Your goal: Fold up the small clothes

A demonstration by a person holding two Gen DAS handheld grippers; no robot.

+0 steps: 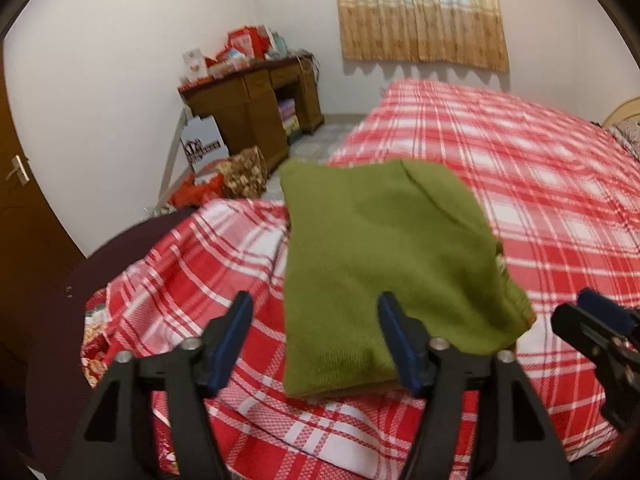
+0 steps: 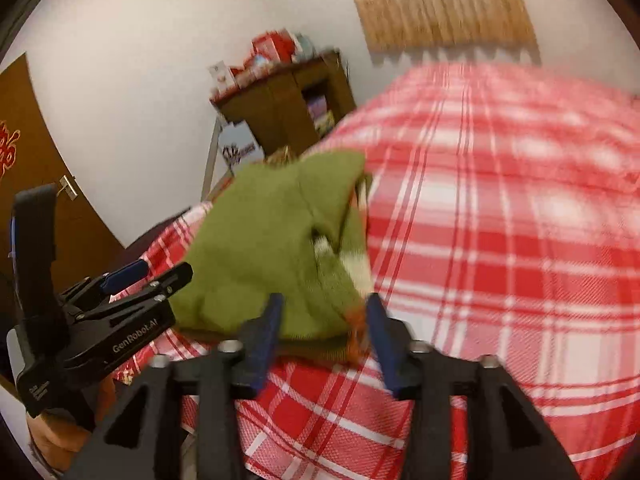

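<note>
A folded olive-green knit garment (image 1: 384,264) lies on the red-and-white plaid bedspread (image 1: 540,200) near the bed's left corner. My left gripper (image 1: 316,340) is open just in front of its near edge, holding nothing; its right finger overlaps the garment's near edge. My right gripper (image 2: 324,332) is open at the garment's (image 2: 272,248) near right corner, holding nothing. The right gripper also shows at the right edge of the left wrist view (image 1: 596,320). The left gripper also shows at the left of the right wrist view (image 2: 132,280).
A wooden desk (image 1: 256,108) piled with red boxes stands in the far corner. Bags and a white box (image 1: 204,144) sit on the floor beside it. A brown door (image 1: 24,184) is on the left. A curtain (image 1: 420,12) hangs behind the bed.
</note>
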